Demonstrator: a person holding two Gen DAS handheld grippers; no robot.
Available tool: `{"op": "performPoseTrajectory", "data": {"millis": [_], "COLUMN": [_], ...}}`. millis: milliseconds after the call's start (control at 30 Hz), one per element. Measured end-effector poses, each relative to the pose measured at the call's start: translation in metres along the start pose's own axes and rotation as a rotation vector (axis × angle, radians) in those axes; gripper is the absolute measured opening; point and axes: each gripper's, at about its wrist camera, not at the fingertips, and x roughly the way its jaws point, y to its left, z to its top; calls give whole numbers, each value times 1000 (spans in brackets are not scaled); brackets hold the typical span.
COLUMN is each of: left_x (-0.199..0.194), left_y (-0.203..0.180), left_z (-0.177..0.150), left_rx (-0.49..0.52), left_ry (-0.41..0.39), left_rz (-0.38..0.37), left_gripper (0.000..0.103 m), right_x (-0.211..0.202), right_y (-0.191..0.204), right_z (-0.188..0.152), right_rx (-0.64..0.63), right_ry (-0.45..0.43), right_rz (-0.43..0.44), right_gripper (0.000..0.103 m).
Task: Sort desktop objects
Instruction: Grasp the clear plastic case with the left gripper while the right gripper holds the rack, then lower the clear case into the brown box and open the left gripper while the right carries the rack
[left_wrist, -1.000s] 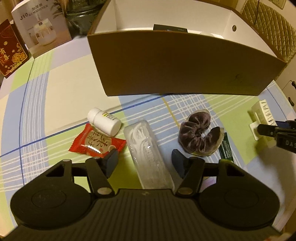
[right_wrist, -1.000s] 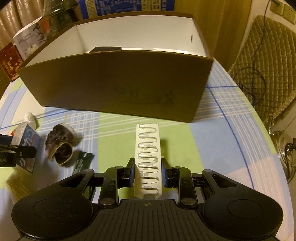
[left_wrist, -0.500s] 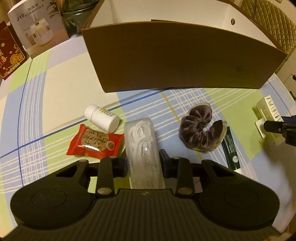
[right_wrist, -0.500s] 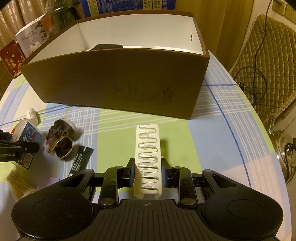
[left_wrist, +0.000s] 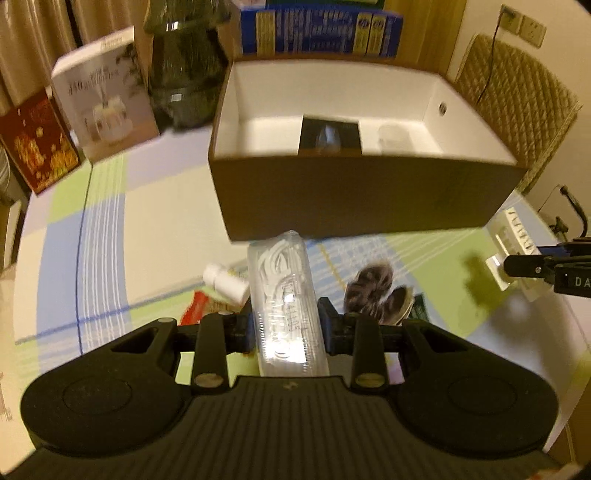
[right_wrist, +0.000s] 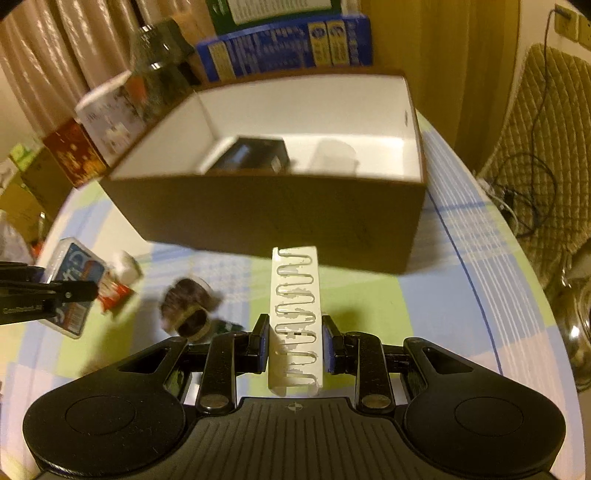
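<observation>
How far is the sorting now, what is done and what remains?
Done: a black box already lies inside the cardboard box. In hand: left gripper holds the clear pack, right gripper the white clip card. Left on the table: white bottle, scrunchie, red packet.

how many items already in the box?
2 visible. A black box sits mid-floor of the cardboard box; a pale round item, blurred, lies right of it. The near wall may hide more.
</observation>
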Motion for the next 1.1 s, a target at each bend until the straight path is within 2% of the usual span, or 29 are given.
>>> {"op": "performPoseTrajectory", "data": {"millis": [267, 500, 733, 867, 1100], "left_x": [-15, 5, 56, 91, 140], "left_y": [-4, 2, 10, 7, 6], "left_z": [44, 103, 160, 180, 202], "left_rx": [52, 76, 86, 113, 140], "left_ry": [-93, -133, -91, -53, 5], "left_rz": [-8, -19, -28, 11, 38], "left_gripper": [28, 28, 28, 28, 28], "right_x": [-16, -7, 35, 59, 92], "right_y": [1, -13, -35, -47, -65], "right_z": [42, 93, 135, 151, 166], "right_rx": [-18, -6, 14, 18, 36], "right_ry": [-83, -152, -122, -91, -47], "right_rz": [43, -7, -82, -118, -137], "right_gripper": [25, 25, 25, 25, 25]}}
